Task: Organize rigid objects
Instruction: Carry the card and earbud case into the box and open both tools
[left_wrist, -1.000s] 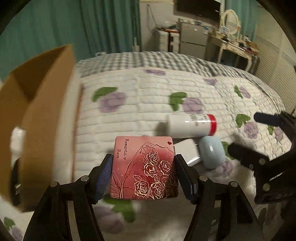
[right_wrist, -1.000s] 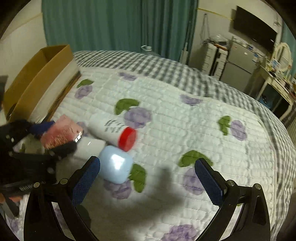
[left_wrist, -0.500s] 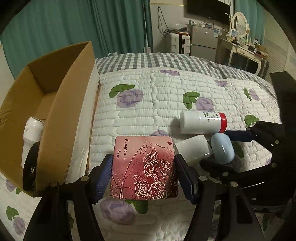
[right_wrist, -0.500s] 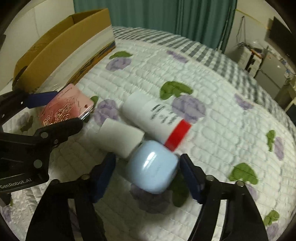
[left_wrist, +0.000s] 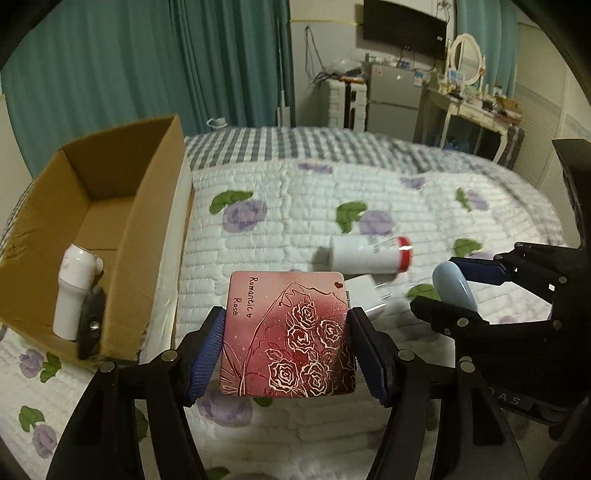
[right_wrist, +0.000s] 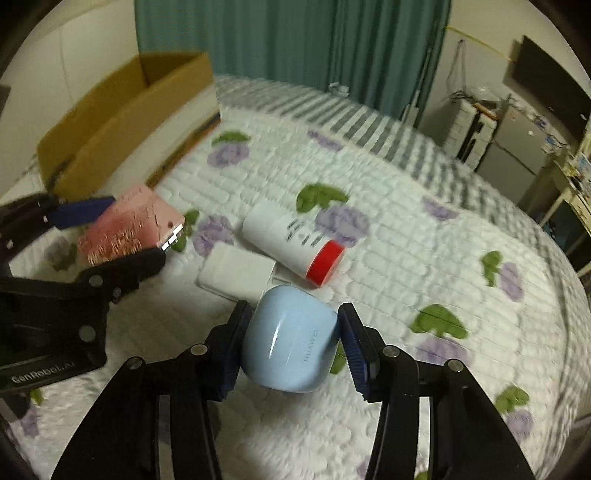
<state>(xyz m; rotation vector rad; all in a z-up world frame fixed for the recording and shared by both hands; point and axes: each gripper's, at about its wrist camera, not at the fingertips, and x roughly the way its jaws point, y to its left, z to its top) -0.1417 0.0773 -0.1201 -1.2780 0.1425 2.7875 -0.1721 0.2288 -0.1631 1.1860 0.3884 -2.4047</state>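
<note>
My left gripper (left_wrist: 286, 347) is shut on a flat pink rose-print case (left_wrist: 288, 334) and holds it above the quilt; the case also shows in the right wrist view (right_wrist: 129, 229). My right gripper (right_wrist: 291, 347) is shut on a pale blue earbud case (right_wrist: 290, 349), which also shows in the left wrist view (left_wrist: 455, 290). A white bottle with a red cap (right_wrist: 293, 243) and a small white box (right_wrist: 236, 271) lie on the quilt between the grippers. An open cardboard box (left_wrist: 107, 221) stands at the left.
Inside the cardboard box stand a white handheld device (left_wrist: 74, 288) and a dark object (left_wrist: 90, 325). The flowered quilt (right_wrist: 388, 229) covers the bed. Teal curtains, a fridge and a dressing table are at the back of the room.
My right gripper closed on the blue earbud case and lifted it off the quilt. My left gripper, holding the pink case, rose and turned toward the cardboard box.
</note>
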